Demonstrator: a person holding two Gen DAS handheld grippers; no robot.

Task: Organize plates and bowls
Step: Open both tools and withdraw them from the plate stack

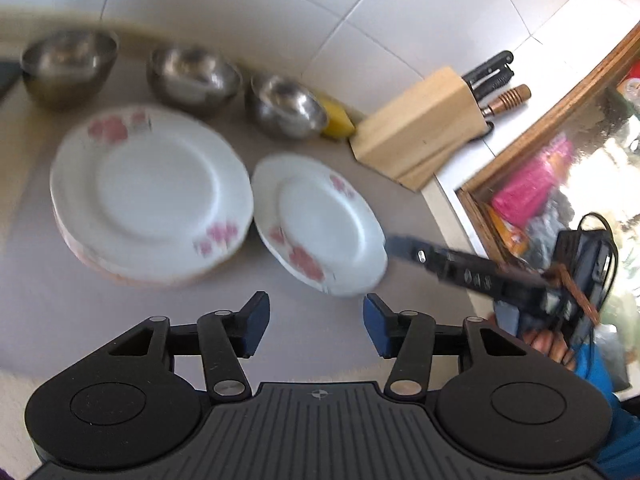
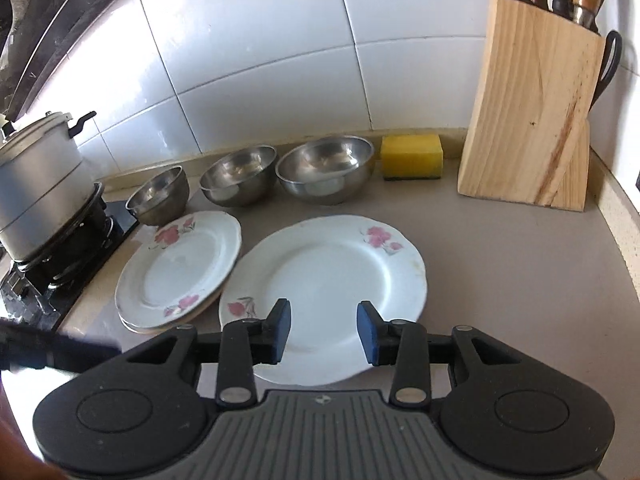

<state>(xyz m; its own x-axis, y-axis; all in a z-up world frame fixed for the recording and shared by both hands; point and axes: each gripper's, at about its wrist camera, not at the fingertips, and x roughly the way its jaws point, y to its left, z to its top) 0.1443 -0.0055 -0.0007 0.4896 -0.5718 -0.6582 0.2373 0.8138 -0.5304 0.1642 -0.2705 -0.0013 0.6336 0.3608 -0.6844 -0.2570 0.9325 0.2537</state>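
Observation:
A stack of white flowered plates (image 1: 148, 192) (image 2: 180, 268) lies on the counter. A single flowered plate (image 1: 320, 224) (image 2: 324, 296) lies to its right. Three steel bowls (image 1: 68, 64) (image 1: 192, 76) (image 1: 286, 106) stand in a row by the wall, also in the right wrist view (image 2: 160, 194) (image 2: 240, 174) (image 2: 326, 168). My left gripper (image 1: 316, 320) is open and empty, above bare counter in front of the plates. My right gripper (image 2: 324, 330) is open over the single plate's near edge; in the left wrist view its finger (image 1: 404, 246) is at that plate's right rim.
A yellow sponge (image 2: 412, 156) and a wooden knife block (image 2: 528, 120) stand at the back right by the tiled wall. A metal pot (image 2: 36, 184) sits on a gas stove (image 2: 60, 268) at the left. The counter's right edge (image 1: 452, 208) drops off by a wooden frame.

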